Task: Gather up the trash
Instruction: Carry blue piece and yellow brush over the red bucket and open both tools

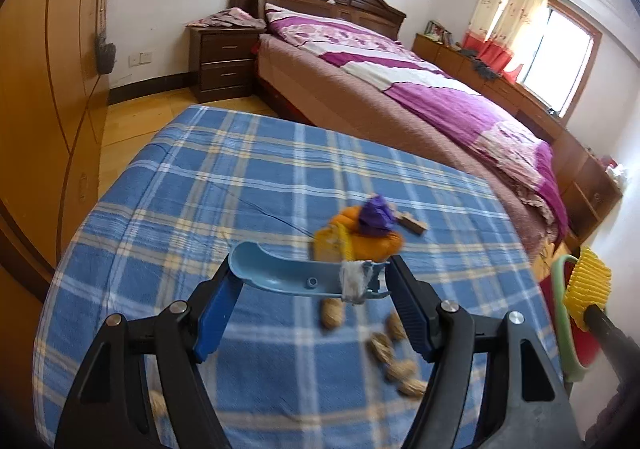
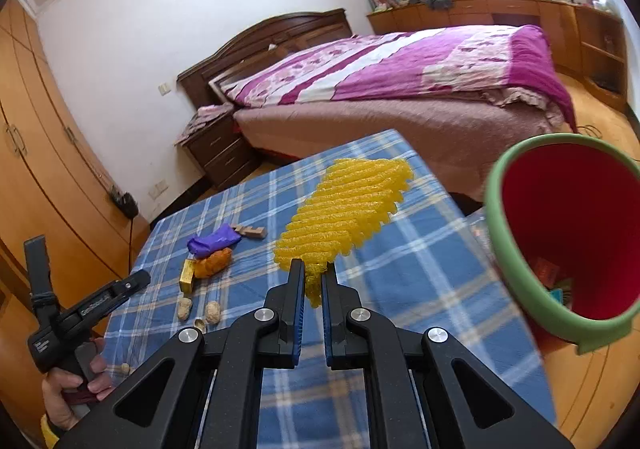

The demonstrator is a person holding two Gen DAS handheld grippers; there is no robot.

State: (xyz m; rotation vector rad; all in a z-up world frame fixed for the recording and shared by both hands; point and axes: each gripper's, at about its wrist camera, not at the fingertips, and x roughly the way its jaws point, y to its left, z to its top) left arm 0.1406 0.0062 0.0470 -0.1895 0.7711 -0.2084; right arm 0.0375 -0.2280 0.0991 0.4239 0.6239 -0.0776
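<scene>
Two pieces of trash held, more left on the table

Right gripper point(image 2: 313, 276) is clamped on a yellow foam net point(image 2: 344, 217), lifted clear of the checked table point(image 2: 420, 269) and just left of the red bin point(image 2: 568, 233), likely for dropping in. Left gripper point(image 1: 310, 281) holds a blue plastic piece point(image 1: 288, 273) across its wide-set fingers. Peanut shells point(image 1: 384, 353), a purple wrapper point(image 1: 374, 217) and an orange peel point(image 1: 380, 243) lie on the cloth, blurred. Little of the bin's contents shows; its near edge is cut off.
</scene>
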